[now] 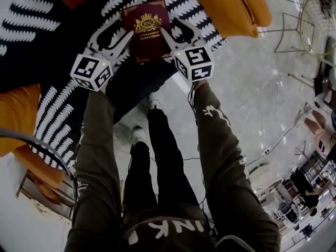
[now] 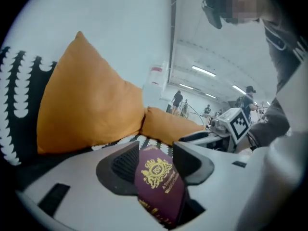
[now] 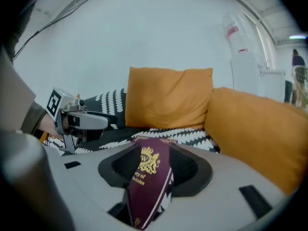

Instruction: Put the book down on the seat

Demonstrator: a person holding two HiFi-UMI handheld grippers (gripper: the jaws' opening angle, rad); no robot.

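Book (image 1: 146, 30) pinched at near corners by left hand-held gripper (image 1: 119, 34) and right hand-held gripper (image 1: 173, 31). Long axis toward 12 o'clock, over seat (image 1: 58, 51). Both equally near.

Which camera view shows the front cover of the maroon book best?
The head view: the whole cover of the book faces it, gold crest included, with the left gripper and right gripper at its two near corners. Each gripper view shows only a slanted, foreshortened part of the cover between its fingers.
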